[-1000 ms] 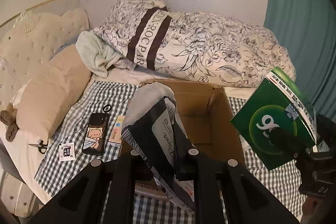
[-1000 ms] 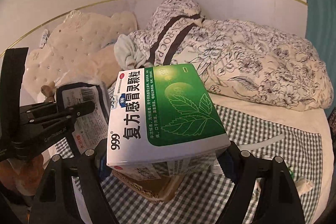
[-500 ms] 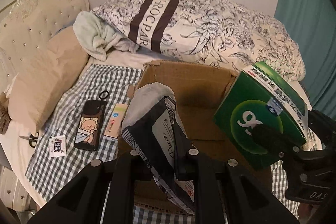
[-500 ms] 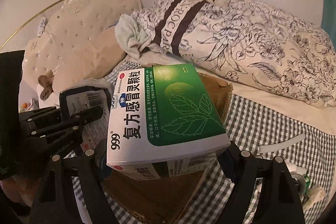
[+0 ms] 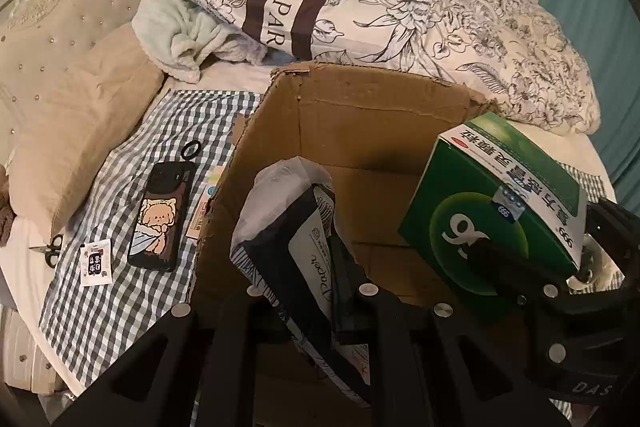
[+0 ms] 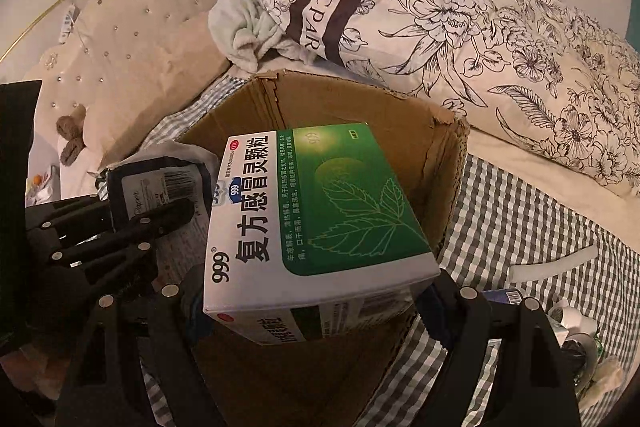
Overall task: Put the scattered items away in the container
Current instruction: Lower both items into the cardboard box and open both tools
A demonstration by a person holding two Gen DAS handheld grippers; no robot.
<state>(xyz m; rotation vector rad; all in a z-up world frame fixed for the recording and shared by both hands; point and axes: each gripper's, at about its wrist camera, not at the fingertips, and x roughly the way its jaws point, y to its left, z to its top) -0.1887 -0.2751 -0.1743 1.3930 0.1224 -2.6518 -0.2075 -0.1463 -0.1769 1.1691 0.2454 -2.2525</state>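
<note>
An open cardboard box point(image 5: 360, 115) stands on the checked cloth on the bed; it also shows in the right wrist view point(image 6: 448, 167). My left gripper point(image 5: 316, 291) is shut on a black and white plastic pouch point(image 5: 296, 239) and holds it over the box's near left corner; the pouch also shows in the right wrist view point(image 6: 160, 187). My right gripper point(image 6: 316, 311) is shut on a green and white medicine box point(image 6: 320, 219) and holds it above the cardboard box's opening; the medicine box also shows in the left wrist view point(image 5: 496, 195).
Left of the box lie a phone in a cartoon case point(image 5: 160, 219), a black ring point(image 5: 191, 149), a small sachet point(image 5: 95, 263), scissors point(image 5: 51, 249) and a flat packet point(image 5: 202, 211). Right of it lie a white tube point(image 6: 552, 263) and small items point(image 6: 576, 323). Pillows and a duvet point(image 5: 440, 19) lie behind.
Both grippers have moved forward and closer to the cardboard box. The pouch and the medicine box are now over its opening.
</note>
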